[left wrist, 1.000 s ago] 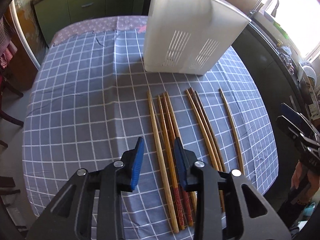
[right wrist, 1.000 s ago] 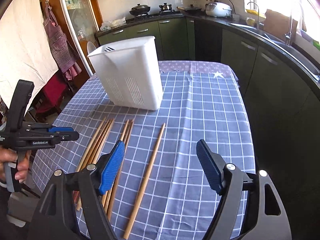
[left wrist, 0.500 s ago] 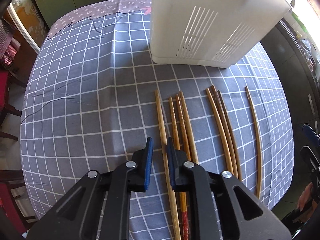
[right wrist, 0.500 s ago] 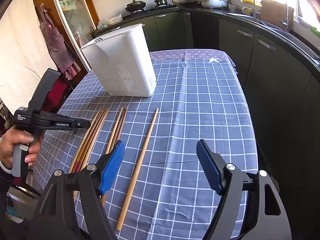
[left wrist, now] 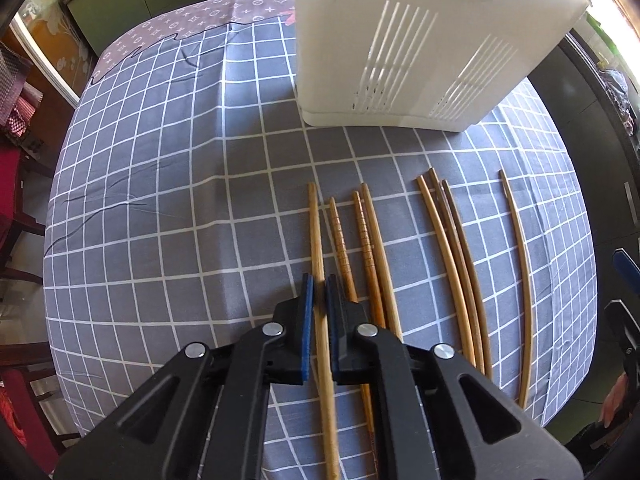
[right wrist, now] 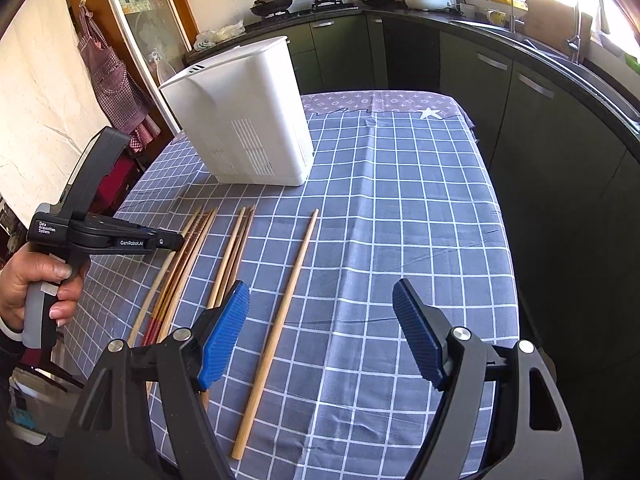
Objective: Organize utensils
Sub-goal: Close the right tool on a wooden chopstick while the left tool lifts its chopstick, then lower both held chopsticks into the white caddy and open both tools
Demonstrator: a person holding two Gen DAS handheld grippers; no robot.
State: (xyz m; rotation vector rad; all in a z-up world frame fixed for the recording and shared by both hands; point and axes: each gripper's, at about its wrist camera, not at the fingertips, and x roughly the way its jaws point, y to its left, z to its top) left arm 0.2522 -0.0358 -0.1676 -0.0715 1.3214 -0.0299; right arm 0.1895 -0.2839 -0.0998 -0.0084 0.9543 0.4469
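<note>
Pale bamboo chopstick [left wrist: 316, 236], leftmost of the row before the white slotted plastic holder [left wrist: 416, 44], lies lengthwise between your left gripper [left wrist: 319, 292] pads, nearly clamped, long axis pointing holderward; your right gripper [right wrist: 320, 328] hangs wide open, farther off.

Chopsticks [left wrist: 456, 264] lie on tablecloth [left wrist: 160, 220] before bin [left wrist: 420, 52].

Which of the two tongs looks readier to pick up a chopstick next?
The left. The left tongs already straddle the leftmost chopstick, pads nearly closed around it. The right tongs hang wide open above the tablecloth, gripping nothing.
</note>
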